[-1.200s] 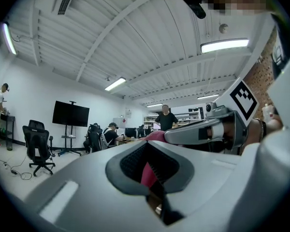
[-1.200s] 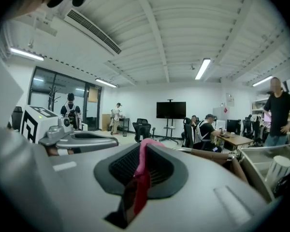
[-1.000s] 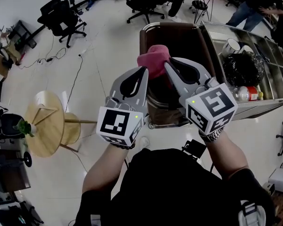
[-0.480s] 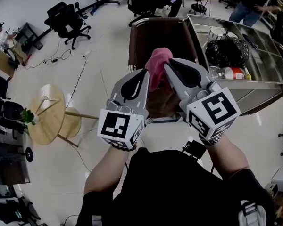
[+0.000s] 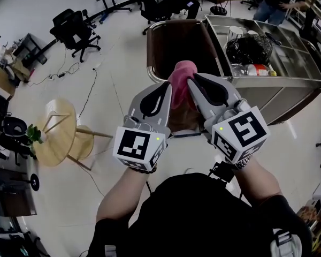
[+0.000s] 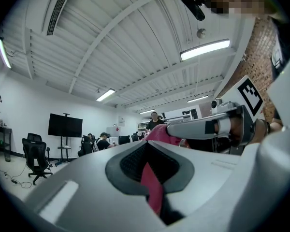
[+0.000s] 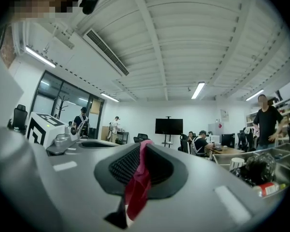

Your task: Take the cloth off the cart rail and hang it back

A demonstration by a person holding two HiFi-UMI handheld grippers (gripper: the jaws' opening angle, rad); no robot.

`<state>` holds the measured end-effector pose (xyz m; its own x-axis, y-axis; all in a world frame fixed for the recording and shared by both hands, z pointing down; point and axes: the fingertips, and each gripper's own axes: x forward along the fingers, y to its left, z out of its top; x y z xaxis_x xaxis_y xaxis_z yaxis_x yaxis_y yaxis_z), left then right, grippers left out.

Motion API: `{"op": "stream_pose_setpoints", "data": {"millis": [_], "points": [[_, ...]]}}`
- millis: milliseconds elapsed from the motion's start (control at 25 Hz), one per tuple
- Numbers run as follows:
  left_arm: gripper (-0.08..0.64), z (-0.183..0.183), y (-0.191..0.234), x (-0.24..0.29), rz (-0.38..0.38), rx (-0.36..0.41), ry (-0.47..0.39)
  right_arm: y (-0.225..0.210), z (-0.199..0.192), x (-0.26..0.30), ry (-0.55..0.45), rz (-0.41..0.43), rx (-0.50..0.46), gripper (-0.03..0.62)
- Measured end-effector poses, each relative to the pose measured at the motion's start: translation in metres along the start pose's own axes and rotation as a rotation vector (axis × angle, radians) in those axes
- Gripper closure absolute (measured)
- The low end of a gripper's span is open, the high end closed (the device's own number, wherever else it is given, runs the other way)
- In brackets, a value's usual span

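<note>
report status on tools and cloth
Status: left tool shut on pink cloth, right tool shut on same cloth. Cloth bunched between them, over the cart. Nothing blocking the cart rail.

- To my left I see 1 round wooden table (image 5: 53,135), a small green plant (image 5: 33,136) just beside it.
- 1 black office chair (image 5: 75,28) stands beyond.
- A black bag (image 5: 249,50) lies just beside a red-labelled bottle (image 5: 254,70).
</note>
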<state>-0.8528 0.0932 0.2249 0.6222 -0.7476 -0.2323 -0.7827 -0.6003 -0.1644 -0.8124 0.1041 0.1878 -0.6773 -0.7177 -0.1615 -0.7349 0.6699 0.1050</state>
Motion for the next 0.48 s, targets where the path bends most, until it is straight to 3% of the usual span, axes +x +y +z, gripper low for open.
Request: {"op": "stream_pose_setpoints", "data": {"millis": [480], "points": [[0.557,0.016,-0.011,-0.071,-0.077,-0.011,-0.038,0.067,-0.009,-0.022,0.020,-0.093,-0.010,0.558]]}}
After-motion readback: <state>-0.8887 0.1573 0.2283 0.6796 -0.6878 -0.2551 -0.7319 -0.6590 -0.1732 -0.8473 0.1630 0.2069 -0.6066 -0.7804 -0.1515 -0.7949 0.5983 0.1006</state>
